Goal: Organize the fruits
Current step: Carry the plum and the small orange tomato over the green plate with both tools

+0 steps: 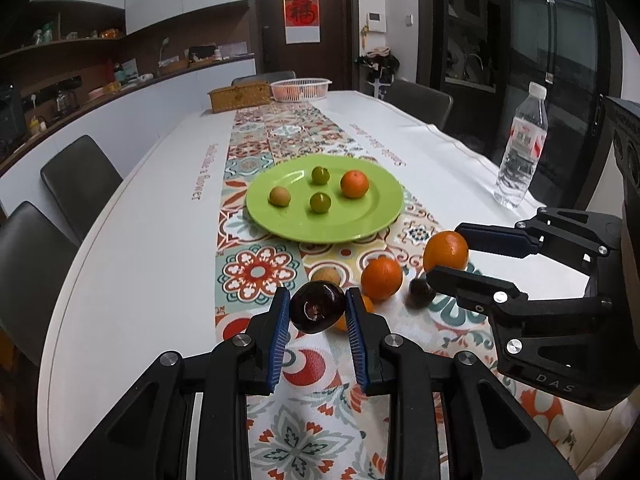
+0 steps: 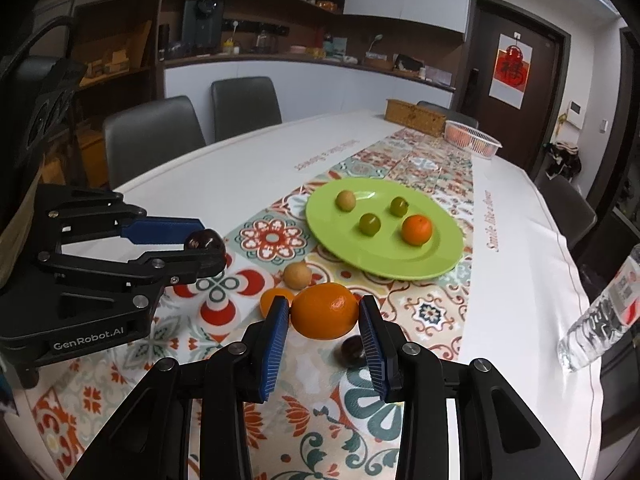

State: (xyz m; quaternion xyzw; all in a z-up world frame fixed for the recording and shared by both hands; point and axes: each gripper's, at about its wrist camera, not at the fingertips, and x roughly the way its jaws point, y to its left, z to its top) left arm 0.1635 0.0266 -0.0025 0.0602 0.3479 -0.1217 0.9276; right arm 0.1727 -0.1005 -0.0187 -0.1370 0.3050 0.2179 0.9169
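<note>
My left gripper (image 1: 318, 312) is shut on a dark purple plum (image 1: 317, 307) held above the patterned runner; it also shows in the right wrist view (image 2: 204, 242). My right gripper (image 2: 325, 316) is shut on an orange (image 2: 324, 311), seen from the left wrist view too (image 1: 445, 251). A green plate (image 1: 360, 220) ahead holds two green fruits (image 1: 320, 175), a tan fruit (image 1: 279, 196) and a small orange (image 1: 354, 184). On the runner lie another orange (image 1: 381, 278), a tan fruit (image 1: 326, 276) and a second dark plum (image 1: 419, 291).
A water bottle (image 1: 520, 148) stands at the table's right edge. A wicker box (image 1: 239, 97) and a white basket (image 1: 300, 89) sit at the far end. Grey chairs (image 1: 78, 178) line the left side.
</note>
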